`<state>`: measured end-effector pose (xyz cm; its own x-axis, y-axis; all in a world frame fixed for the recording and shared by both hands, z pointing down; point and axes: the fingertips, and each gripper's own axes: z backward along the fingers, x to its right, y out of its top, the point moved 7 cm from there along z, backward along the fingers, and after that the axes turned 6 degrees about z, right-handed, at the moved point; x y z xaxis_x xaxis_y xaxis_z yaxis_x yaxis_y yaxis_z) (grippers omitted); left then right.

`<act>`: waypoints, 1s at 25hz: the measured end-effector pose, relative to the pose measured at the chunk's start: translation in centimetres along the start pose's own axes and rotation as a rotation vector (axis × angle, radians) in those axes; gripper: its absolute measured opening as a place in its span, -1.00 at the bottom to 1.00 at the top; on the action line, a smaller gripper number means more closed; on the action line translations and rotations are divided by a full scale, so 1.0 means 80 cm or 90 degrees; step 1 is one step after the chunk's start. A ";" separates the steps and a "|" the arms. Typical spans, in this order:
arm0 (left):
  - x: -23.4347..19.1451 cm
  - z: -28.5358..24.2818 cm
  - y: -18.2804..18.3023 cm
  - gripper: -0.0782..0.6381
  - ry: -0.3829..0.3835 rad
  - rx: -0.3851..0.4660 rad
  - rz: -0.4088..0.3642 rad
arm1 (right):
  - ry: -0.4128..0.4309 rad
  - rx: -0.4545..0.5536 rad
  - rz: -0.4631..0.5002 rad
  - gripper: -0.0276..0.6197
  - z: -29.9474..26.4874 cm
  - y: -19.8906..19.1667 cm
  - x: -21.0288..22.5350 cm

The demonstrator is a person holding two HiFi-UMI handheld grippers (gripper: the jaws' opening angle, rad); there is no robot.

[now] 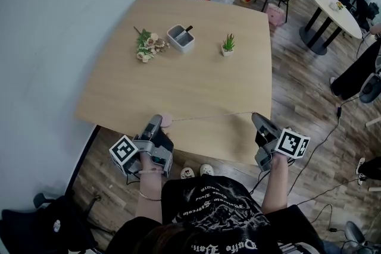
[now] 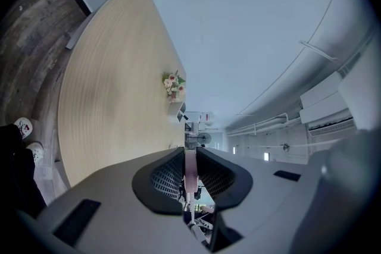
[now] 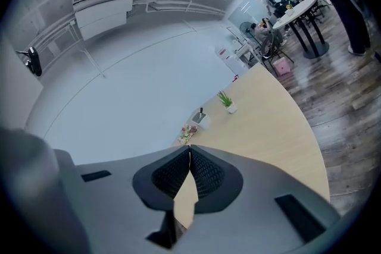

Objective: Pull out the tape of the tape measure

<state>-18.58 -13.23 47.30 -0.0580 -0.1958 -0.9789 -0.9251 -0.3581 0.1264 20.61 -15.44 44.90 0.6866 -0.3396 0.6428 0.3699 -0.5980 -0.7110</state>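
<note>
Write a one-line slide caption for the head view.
Left gripper holds a small pink round tape measure; right gripper holds its thin tape drawn out over the light wooden table.

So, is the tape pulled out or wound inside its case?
Pulled out: the tape spans from the tape measure in the left gripper to the right gripper.

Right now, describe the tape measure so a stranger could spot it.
At the near edge of the wooden table, find the left gripper. The tape measure is the pink round case in its jaws, alone in having a thin tape running to the right gripper.
</note>
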 end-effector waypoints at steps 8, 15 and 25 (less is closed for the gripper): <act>-0.001 -0.001 -0.004 -0.59 0.003 0.000 0.004 | 0.062 0.032 -0.037 -0.86 -0.003 0.003 -0.007; 0.000 0.002 -0.007 -0.59 -0.004 0.009 0.004 | 0.099 0.040 -0.042 -0.87 0.001 0.002 -0.009; 0.001 -0.002 -0.013 -0.59 0.000 -0.003 -0.001 | 0.130 0.022 -0.045 -0.86 -0.002 -0.008 -0.016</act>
<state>-17.55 -13.01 47.14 -0.0564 -0.1958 -0.9790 -0.9236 -0.3621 0.1257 19.39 -14.72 44.54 0.5194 -0.4397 0.7327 0.4356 -0.6014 -0.6697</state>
